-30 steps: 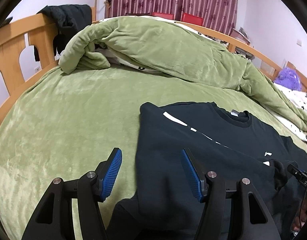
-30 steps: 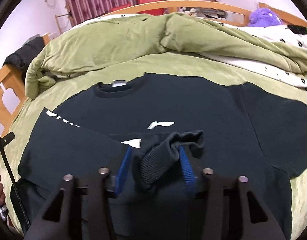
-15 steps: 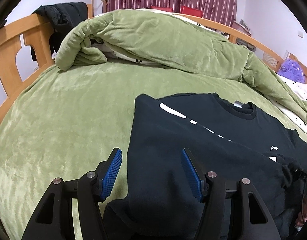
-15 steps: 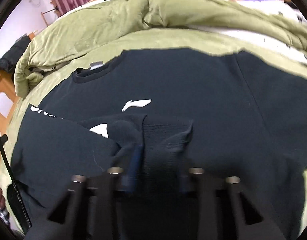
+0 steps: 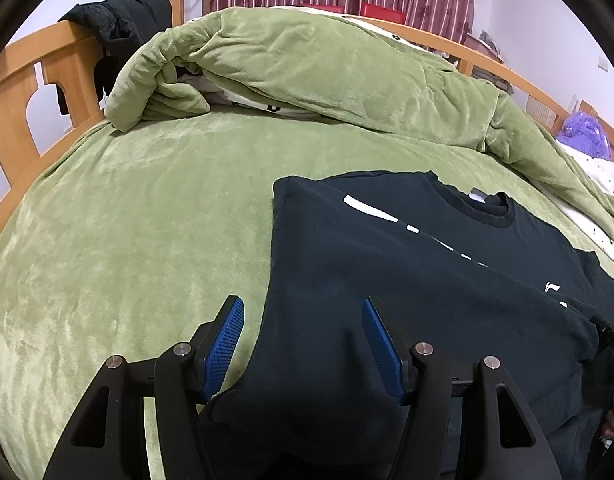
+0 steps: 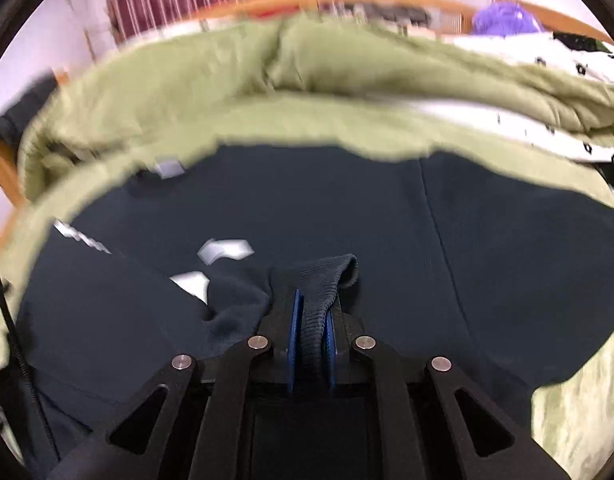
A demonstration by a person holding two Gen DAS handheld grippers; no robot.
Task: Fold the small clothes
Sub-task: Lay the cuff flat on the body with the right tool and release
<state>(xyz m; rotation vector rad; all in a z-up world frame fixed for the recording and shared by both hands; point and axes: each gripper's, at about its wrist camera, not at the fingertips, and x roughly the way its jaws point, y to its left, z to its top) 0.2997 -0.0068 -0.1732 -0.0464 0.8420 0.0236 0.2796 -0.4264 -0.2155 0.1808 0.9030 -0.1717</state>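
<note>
A dark navy sweatshirt (image 5: 407, 280) with white chest marks lies flat on the green bed, its left side folded inward. My left gripper (image 5: 303, 320) is open and hovers low over the shirt's left folded edge. The cloth lies under and between the blue pads (image 5: 227, 340), which do not press on it. In the blurred right wrist view, my right gripper (image 6: 311, 308) is shut on the ribbed sleeve cuff (image 6: 327, 276). It holds that cuff over the sweatshirt's body (image 6: 347, 200), near the white logo (image 6: 227, 250).
A green plush cover (image 5: 127, 240) spreads to the left of the shirt. A bunched green duvet (image 5: 307, 60) lies across the far side. A wooden bed frame (image 5: 23, 80) with a black garment (image 5: 119, 20) hung on it stands at the left, and a purple plush toy (image 5: 583, 136) sits far right.
The right gripper's jaws closed tight onto the sleeve cuff and carried it across the shirt's chest. The left gripper sank slightly toward the shirt's left edge, jaws unchanged.
</note>
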